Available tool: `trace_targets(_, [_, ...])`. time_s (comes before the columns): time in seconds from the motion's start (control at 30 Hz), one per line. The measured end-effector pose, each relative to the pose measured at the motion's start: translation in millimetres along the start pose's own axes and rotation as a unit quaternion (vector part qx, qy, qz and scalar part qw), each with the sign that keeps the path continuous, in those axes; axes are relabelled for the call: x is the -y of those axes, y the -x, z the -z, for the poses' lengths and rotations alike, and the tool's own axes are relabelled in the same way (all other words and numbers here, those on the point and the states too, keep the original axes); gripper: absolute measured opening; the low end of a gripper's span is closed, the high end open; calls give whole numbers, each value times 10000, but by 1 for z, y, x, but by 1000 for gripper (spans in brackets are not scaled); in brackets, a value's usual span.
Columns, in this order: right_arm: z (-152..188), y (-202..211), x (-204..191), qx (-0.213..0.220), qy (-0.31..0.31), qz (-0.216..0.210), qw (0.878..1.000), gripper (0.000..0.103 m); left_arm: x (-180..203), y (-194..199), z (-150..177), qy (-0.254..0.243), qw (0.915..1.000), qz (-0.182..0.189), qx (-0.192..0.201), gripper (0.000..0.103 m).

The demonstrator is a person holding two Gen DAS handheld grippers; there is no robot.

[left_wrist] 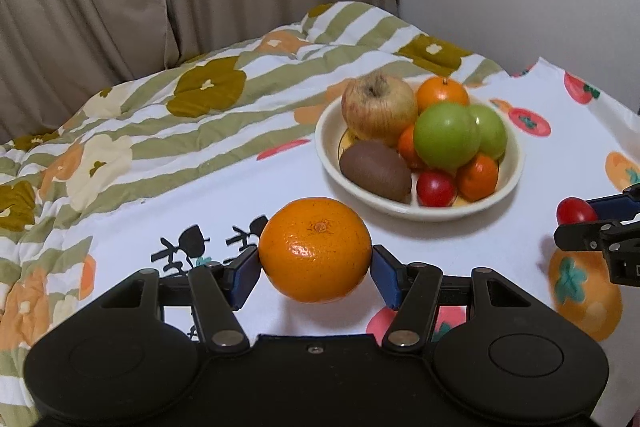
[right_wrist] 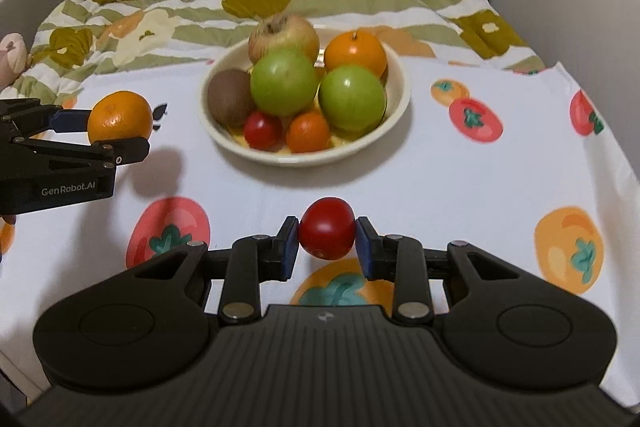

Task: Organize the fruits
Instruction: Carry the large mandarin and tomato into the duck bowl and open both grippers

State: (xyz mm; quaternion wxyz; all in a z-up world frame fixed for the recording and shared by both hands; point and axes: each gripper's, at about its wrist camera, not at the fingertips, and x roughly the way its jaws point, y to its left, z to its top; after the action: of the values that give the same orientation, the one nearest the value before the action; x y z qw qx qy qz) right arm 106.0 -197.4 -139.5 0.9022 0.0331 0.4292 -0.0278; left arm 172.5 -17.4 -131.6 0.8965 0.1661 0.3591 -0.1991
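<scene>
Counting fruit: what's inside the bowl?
Bowl: two green apples, one yellowish apple, kiwi, two or three oranges, one red fruit. Anything beneath them is covered.

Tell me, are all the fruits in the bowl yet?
Almost. The bowl already holds apples, a kiwi and small oranges. The left tongs grip an orange and the right tongs grip a red fruit. Both are lifted, not yet in.
</scene>
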Motion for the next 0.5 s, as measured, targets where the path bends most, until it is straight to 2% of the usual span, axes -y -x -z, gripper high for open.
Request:
trace_targets(0.27, [-27,10,21,207,84,-142,9997,45,9,15,-31,191,9995,-101,211,64])
trace_targets(0.5, [-57,9,39,391,272,-292,9984,45,21,10,-59,406,9986,-132,296,64])
